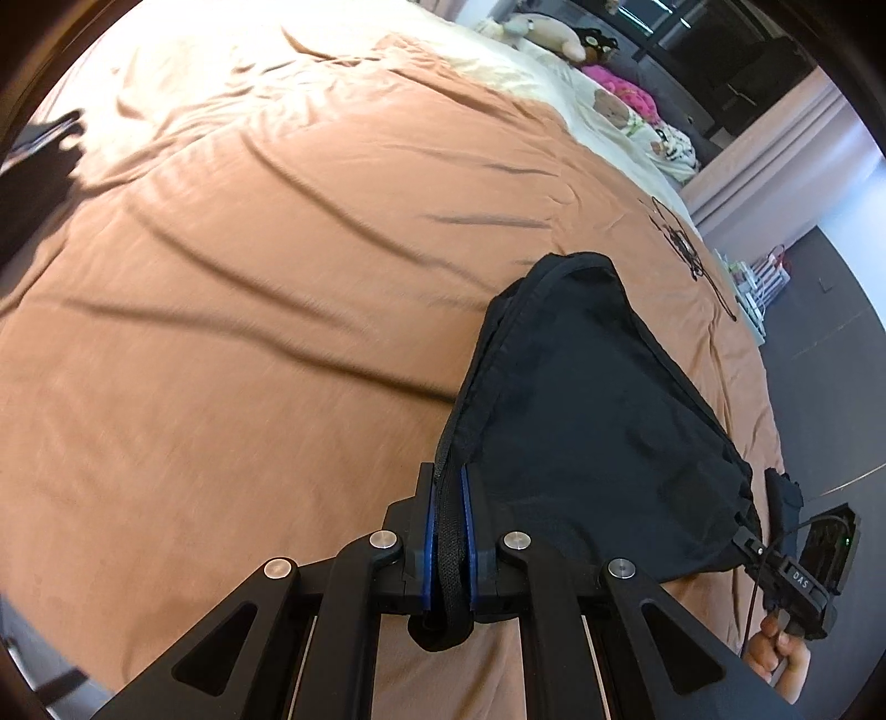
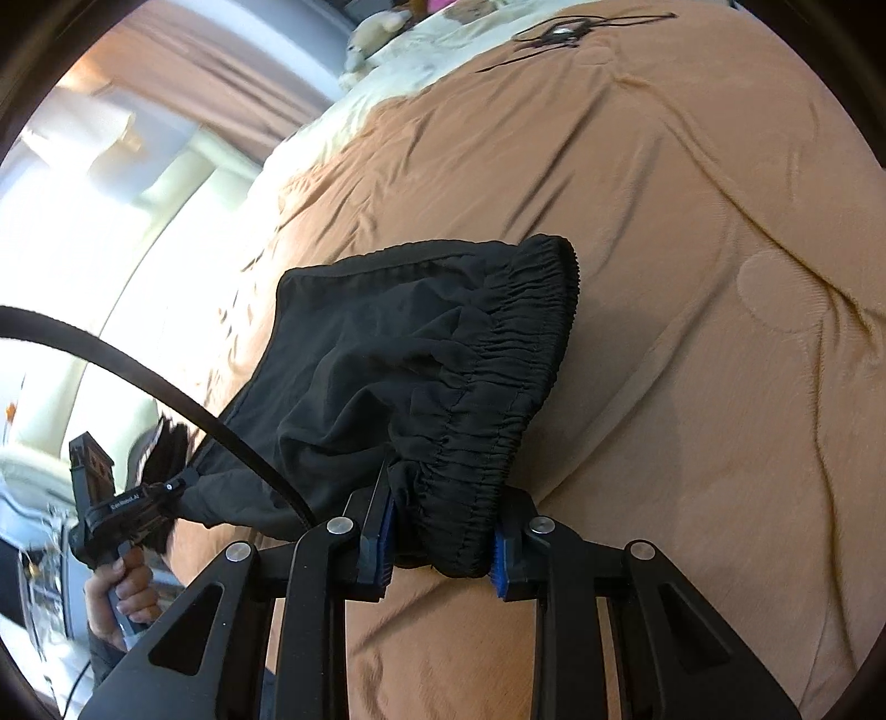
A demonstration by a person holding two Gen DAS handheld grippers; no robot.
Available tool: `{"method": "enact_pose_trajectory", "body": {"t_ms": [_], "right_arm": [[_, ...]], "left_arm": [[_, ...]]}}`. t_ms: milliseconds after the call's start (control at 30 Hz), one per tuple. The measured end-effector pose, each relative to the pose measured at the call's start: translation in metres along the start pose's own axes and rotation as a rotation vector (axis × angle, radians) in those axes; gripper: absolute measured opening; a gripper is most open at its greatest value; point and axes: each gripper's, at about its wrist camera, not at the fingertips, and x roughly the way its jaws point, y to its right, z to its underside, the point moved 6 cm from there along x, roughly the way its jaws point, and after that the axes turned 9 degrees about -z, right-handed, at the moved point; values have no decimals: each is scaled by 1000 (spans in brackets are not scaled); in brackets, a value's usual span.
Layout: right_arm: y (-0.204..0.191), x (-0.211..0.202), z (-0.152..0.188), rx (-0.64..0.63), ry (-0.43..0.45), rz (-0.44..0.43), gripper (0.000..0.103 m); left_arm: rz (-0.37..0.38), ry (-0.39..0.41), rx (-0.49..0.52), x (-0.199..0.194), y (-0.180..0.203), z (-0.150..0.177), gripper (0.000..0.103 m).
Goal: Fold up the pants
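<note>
Left claw [image 1: 447,531] clamped tight on a hem of black pants [image 1: 581,421]; right claw [image 2: 443,545] pinched on the gathered waistband [image 2: 515,387]. Pants held between both, lifted over the near right part of an orange bed [image 1: 249,277].

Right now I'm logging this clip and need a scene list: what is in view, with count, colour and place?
pants: one, black, lifted over the bed, clamped at both ends
bedspread: one, tan-orange, wrinkled, covers most of the bed
sheet: one, cream, far end of the bed
soft toys: several, beige, brown and pink, far end of the bed
cord: one, black, tangled on the bedspread near the far edge
curtain: one, pale pink, beside the bed
left tongs: one, black with blue pads, shut on a pants edge
right tongs: one, black with blue pads, shut on the waistband
hands: two, each gripping a tong handle
</note>
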Motion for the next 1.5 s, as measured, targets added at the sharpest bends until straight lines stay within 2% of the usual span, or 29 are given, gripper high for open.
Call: {"method": "enact_pose_trajectory", "body": {"t_ms": [233, 467, 600, 667, 700, 733, 800, 833, 933, 1133, 1200, 1267, 1400, 1467, 1500], "right_arm": [[-8, 11, -5, -67, -67, 5, 23], [-10, 9, -19, -146, -121, 13, 23], [-5, 10, -28, -185, -152, 42, 24], [-3, 11, -29, -198, -167, 59, 29], [0, 11, -30, -197, -172, 79, 36], [-1, 11, -27, -191, -173, 90, 40], [1, 8, -27, -176, -161, 119, 57], [2, 4, -25, -174, -151, 125, 58], [-2, -10, -27, -172, -96, 126, 59], [-17, -22, -29, -192, 2, 149, 58], [-22, -19, -30, -196, 12, 150, 57], [-24, -17, -20, -204, 11, 147, 51], [-35, -7, -12, -210, 10, 131, 50], [-41, -1, -9, -210, 3, 119, 50], [-44, 3, -7, -215, -2, 115, 50]], "left_arm": [[6, -14, -58, -14, -23, 38, 8], [35, -31, -100, -27, -27, 76, 9], [56, -54, -83, -25, -19, 90, 11], [33, -51, -63, -23, -22, 90, 13], [19, -52, -64, -22, -27, 90, 22], [20, -53, -77, -20, -31, 89, 37], [39, -31, -101, -21, -37, 82, 56], [39, -19, -98, -23, -39, 81, 59], [43, -9, -69, -22, -37, 76, 59], [44, -49, -15, 2, -29, 71, 59], [50, -64, -5, 9, -27, 72, 59], [53, -75, 3, 15, -24, 71, 59], [48, -81, 30, 23, -18, 67, 59], [41, -83, 45, 25, -17, 66, 51], [29, -87, 59, 26, -17, 65, 33]]}}
